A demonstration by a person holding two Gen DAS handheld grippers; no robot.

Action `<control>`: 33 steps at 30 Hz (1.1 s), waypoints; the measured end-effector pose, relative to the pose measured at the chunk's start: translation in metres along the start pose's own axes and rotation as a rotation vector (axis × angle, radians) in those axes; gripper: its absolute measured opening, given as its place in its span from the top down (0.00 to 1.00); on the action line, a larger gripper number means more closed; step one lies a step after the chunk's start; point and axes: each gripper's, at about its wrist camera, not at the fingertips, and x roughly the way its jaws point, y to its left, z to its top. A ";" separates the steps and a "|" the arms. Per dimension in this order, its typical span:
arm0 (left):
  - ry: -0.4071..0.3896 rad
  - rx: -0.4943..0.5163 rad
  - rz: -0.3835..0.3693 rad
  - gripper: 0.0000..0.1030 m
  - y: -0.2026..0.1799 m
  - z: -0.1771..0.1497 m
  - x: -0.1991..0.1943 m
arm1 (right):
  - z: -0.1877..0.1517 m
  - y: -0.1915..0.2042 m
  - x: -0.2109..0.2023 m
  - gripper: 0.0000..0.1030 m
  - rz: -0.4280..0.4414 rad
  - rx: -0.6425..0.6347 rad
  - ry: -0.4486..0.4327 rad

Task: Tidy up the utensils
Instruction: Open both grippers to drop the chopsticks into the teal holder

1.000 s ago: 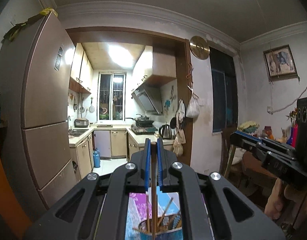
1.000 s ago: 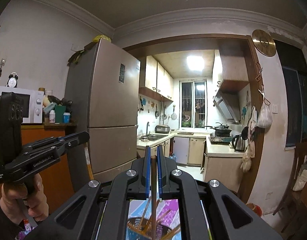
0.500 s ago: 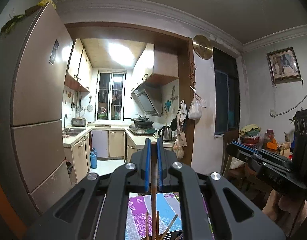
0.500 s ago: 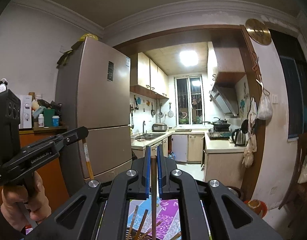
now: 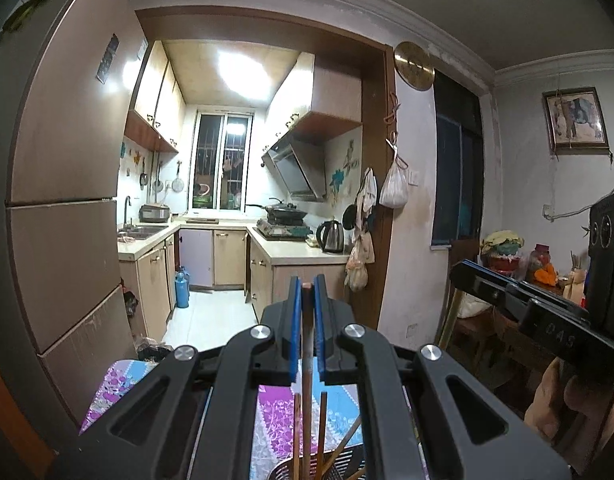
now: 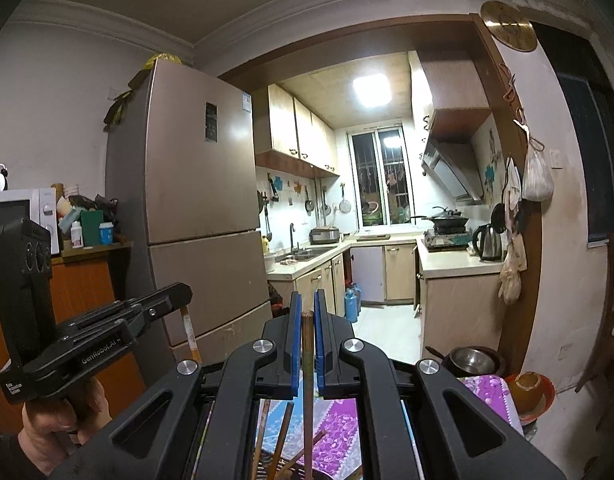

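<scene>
While its blue pads clamp an upright chopstick [image 5: 307, 344], the left gripper [image 5: 307, 292] points toward the kitchen; at 6 o'clock below, more chopsticks [image 5: 322, 428] stand in a dark holder [image 5: 347, 466]. Likewise, the right gripper [image 6: 307, 308] pinches a second chopstick [image 6: 307, 360] above the floral tablecloth [image 6: 339, 428].

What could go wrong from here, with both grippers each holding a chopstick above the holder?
1. The left gripper pinches its chopstick only near the top end, so it could swing or slip out.
2. The right gripper grips its chopstick the same way, and the loose chopsticks leaning in the holder could catch its tip.
3. The holder is barely in view at the frame bottom, so aiming is partly blind.
</scene>
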 end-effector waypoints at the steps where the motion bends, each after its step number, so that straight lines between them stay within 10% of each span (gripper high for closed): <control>1: 0.004 0.001 0.000 0.95 0.000 -0.002 0.001 | -0.002 0.000 0.002 0.93 0.001 0.002 0.005; 12: 0.036 -0.003 -0.003 0.94 0.001 -0.017 0.012 | -0.017 0.001 0.009 0.86 0.019 0.006 0.032; 14: 0.035 -0.007 0.003 0.83 0.002 -0.017 0.013 | -0.017 0.000 0.009 0.65 0.023 0.011 0.023; 16: 0.024 -0.011 0.016 0.57 0.000 -0.014 0.013 | -0.016 0.000 0.007 0.65 0.022 0.010 0.019; 24: 0.001 -0.013 0.054 0.46 0.003 -0.012 0.000 | -0.015 0.005 -0.010 0.52 0.013 -0.005 -0.008; 33: -0.109 0.041 0.164 0.13 -0.005 -0.012 -0.086 | -0.017 0.047 -0.098 0.04 -0.029 -0.087 -0.115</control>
